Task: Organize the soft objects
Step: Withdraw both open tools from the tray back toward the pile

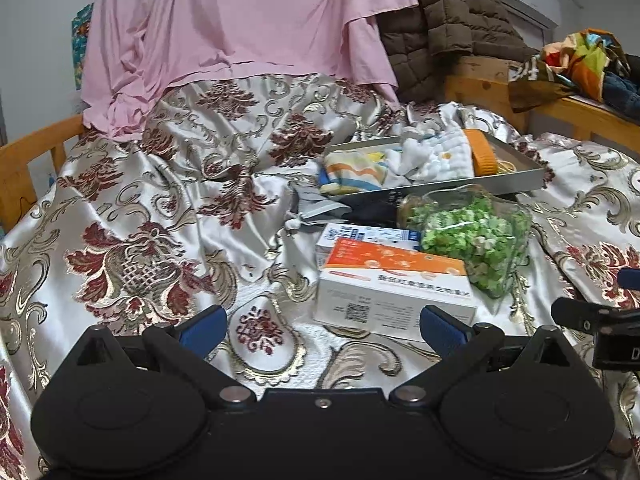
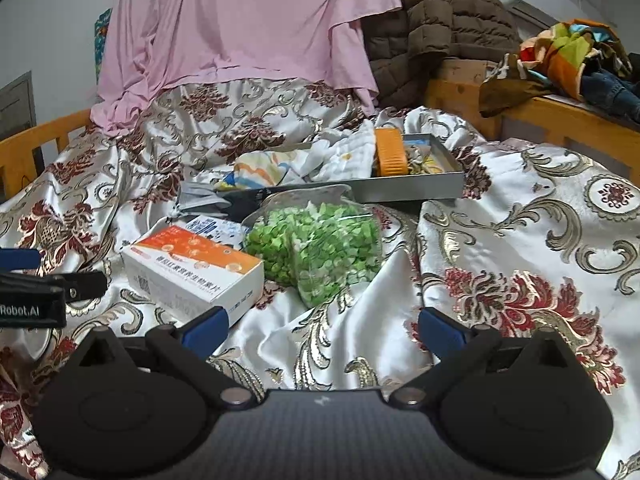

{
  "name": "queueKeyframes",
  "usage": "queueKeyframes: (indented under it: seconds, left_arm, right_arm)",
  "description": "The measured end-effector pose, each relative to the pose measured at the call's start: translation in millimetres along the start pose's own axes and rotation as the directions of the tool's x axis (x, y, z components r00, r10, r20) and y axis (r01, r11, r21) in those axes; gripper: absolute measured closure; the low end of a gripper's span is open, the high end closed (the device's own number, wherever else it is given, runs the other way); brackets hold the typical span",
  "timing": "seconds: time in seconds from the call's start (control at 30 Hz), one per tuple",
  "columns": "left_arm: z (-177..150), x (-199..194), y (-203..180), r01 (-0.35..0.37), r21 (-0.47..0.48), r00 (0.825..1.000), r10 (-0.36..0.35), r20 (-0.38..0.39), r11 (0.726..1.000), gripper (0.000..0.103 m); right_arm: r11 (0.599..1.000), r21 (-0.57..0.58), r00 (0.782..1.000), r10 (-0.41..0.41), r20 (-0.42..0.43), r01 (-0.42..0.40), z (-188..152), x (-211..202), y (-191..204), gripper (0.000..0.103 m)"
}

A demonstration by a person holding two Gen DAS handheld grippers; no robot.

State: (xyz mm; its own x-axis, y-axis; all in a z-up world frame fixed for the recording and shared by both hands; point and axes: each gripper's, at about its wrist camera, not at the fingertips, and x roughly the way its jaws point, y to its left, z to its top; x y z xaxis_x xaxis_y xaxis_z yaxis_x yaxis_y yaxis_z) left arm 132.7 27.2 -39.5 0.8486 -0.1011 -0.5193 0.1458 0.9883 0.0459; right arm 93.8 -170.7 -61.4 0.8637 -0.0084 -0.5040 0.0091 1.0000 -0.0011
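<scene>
A grey tray (image 1: pixel 516 182) (image 2: pixel 416 190) lies on the patterned bedspread and holds a striped cloth (image 1: pixel 354 170) (image 2: pixel 264 170), a white quilted cloth (image 1: pixel 436 156) (image 2: pixel 344 156) and an orange band (image 1: pixel 484 152) (image 2: pixel 390 152). In front of it sit a clear bag of green pieces (image 1: pixel 472 236) (image 2: pixel 320 240) and an orange-and-white box (image 1: pixel 392 284) (image 2: pixel 192 268). My left gripper (image 1: pixel 322 326) is open just short of the box. My right gripper (image 2: pixel 322 326) is open in front of the bag, over bare bedspread. Neither holds anything.
A grey cloth (image 1: pixel 316 206) (image 2: pixel 200 200) and a blue-white carton (image 1: pixel 368 236) (image 2: pixel 212 226) lie behind the box. Pink fabric (image 1: pixel 240 32) and a brown quilted jacket (image 1: pixel 440 24) hang at the back. Colourful clothes (image 1: pixel 580 60) rest on the wooden bed rail (image 1: pixel 576 112) at right.
</scene>
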Motion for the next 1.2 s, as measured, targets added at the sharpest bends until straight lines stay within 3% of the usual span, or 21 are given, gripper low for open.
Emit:
queueKeyframes:
  seconds: [0.8, 1.2]
  left_arm:
    - [6, 5, 21, -0.083, -0.069, 0.997, 0.083, 0.005, 0.994, 0.001]
    - [25, 19, 51, -0.145, -0.145, 0.988, 0.15, 0.026, 0.979, 0.001]
  right_arm:
    - [0.997, -0.072, 0.992, 0.045, 0.119, -0.036, 2, -9, 19, 0.0]
    - [0.991, -0.121, 0.986, 0.082, 0.148, -0.064, 35, 6, 38, 0.0]
